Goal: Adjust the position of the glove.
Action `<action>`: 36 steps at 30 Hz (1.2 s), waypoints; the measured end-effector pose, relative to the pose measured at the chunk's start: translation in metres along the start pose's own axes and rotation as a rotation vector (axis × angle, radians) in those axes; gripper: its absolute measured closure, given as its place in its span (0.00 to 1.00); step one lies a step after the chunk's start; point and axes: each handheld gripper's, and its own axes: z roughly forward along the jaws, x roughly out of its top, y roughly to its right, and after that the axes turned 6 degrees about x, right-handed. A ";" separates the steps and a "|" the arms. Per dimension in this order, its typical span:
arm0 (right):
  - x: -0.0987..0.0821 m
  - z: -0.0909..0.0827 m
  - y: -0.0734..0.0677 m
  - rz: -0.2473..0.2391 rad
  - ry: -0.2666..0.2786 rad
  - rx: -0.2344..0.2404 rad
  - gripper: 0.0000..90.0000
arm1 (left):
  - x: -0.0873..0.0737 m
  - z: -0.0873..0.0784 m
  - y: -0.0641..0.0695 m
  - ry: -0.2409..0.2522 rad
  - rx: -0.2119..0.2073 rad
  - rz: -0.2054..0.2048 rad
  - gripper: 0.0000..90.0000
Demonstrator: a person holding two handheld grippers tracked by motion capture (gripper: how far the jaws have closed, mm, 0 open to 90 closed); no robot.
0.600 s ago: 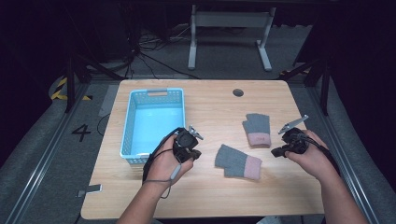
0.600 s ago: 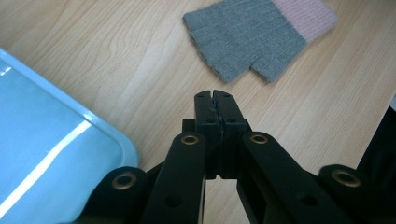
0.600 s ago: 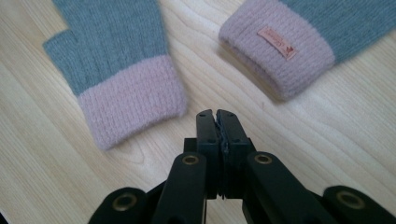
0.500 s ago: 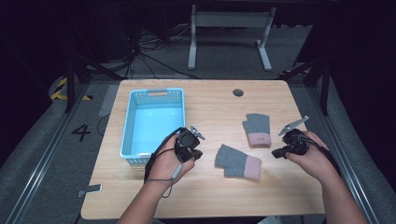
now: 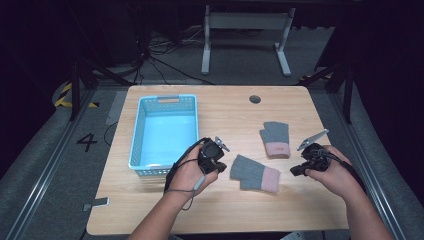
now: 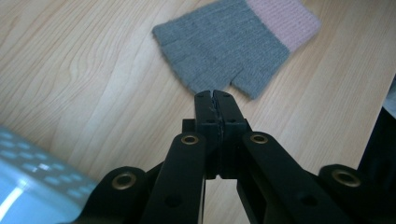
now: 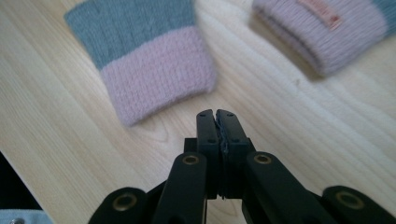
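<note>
Grey-and-pink fingerless glove [image 5: 256,172] is lying flat on the table [image 5: 225,210] between your hands. You're holding both hand-held grippers, left [image 6: 214,95] and right [image 7: 217,114], clenched and empty; open them before approaching, and pinch an edge cleanly.

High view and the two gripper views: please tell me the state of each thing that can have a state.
Left gripper: shut, holding nothing, pointed at the near glove.
Right gripper: shut, holding nothing.
Near glove: flat on the table, untouched.
Far glove: flat on the table, untouched.
Blue basket: upright, empty.
</note>
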 end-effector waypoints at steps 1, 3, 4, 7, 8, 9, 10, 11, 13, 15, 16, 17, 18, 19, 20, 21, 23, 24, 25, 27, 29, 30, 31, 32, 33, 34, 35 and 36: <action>0.000 0.002 0.000 -0.002 -0.014 0.008 1.00 | 0.001 0.004 0.001 -0.001 -0.006 0.007 1.00; 0.000 0.006 -0.001 -0.003 -0.028 0.005 0.99 | 0.004 0.012 0.003 0.003 -0.001 0.012 1.00; 0.001 0.008 -0.001 -0.007 -0.030 0.004 0.99 | 0.005 0.015 0.004 -0.004 0.001 0.021 1.00; 0.001 0.014 -0.005 -0.014 -0.027 -0.001 1.00 | 0.009 0.027 0.008 -0.013 -0.006 0.034 1.00; 0.001 0.016 -0.006 -0.015 -0.029 0.000 1.00 | 0.011 0.030 0.008 -0.017 -0.008 0.040 1.00; 0.000 0.018 -0.007 -0.015 -0.034 -0.002 1.00 | 0.012 0.034 0.009 -0.019 -0.007 0.043 1.00; 0.000 0.020 -0.007 -0.018 -0.037 -0.002 1.00 | 0.013 0.037 0.009 -0.019 -0.010 0.043 1.00; -0.001 0.023 -0.009 -0.016 -0.039 -0.001 1.00 | 0.014 0.040 0.010 -0.023 -0.015 0.042 1.00; -0.001 0.027 -0.011 -0.023 -0.044 0.005 1.00 | 0.016 0.047 0.011 -0.037 -0.021 0.047 1.00; -0.001 0.031 -0.014 -0.030 -0.050 0.014 1.00 | 0.017 0.054 0.012 -0.048 -0.022 0.058 1.00; -0.001 0.034 -0.015 -0.033 -0.057 0.012 1.00 | 0.017 0.058 0.013 -0.060 -0.023 0.058 1.00; -0.001 0.036 -0.017 -0.036 -0.061 0.011 1.00 | 0.018 0.061 0.013 -0.064 -0.025 0.065 1.00; 0.000 0.038 -0.018 -0.035 -0.062 0.013 1.00 | 0.018 0.063 0.013 -0.068 -0.022 0.066 1.00; 0.000 0.040 -0.019 -0.039 -0.064 0.015 1.00 | 0.018 0.066 0.013 -0.079 -0.020 0.072 1.00; 0.000 0.041 -0.020 -0.041 -0.068 0.016 1.00 | 0.018 0.067 0.013 -0.083 -0.021 0.065 1.00; 0.000 0.042 -0.020 -0.047 -0.073 0.013 1.00 | 0.018 0.069 0.013 -0.090 -0.023 0.065 1.00; 0.000 0.044 -0.020 -0.049 -0.079 0.013 1.00 | 0.018 0.072 0.013 -0.106 -0.018 0.070 1.00; 0.001 0.045 -0.020 -0.048 -0.079 0.013 1.00 | 0.018 0.074 0.014 -0.110 -0.020 0.067 1.00; 0.001 0.045 -0.020 -0.048 -0.078 0.015 1.00 | 0.017 0.075 0.014 -0.112 -0.022 0.066 1.00; 0.001 0.047 -0.020 -0.050 -0.080 0.013 1.00 | 0.016 0.078 0.017 -0.125 -0.030 0.073 1.00; 0.002 0.047 -0.020 -0.046 -0.078 0.012 1.00 | 0.016 0.080 0.018 -0.136 -0.029 0.081 1.00; 0.002 0.048 -0.019 -0.045 -0.075 0.012 1.00 | 0.016 0.081 0.019 -0.144 -0.028 0.080 1.00; 0.002 0.048 -0.019 -0.045 -0.074 0.012 1.00 | 0.016 0.082 0.019 -0.144 -0.028 0.083 1.00; 0.002 0.048 -0.019 -0.046 -0.072 0.009 0.99 | 0.016 0.083 0.019 -0.143 -0.028 0.078 1.00; 0.003 0.048 -0.019 -0.049 -0.067 0.007 0.99 | 0.016 0.084 0.019 -0.149 -0.028 0.073 1.00; 0.003 0.048 -0.019 -0.047 -0.062 0.007 0.99 | 0.015 0.084 0.019 -0.152 -0.029 0.073 1.00; 0.004 0.048 -0.019 -0.044 -0.057 0.005 0.99 | 0.015 0.084 0.019 -0.155 -0.030 0.074 1.00; 0.005 0.047 -0.019 -0.048 -0.053 0.002 0.99 | 0.015 0.085 0.018 -0.156 -0.032 0.069 1.00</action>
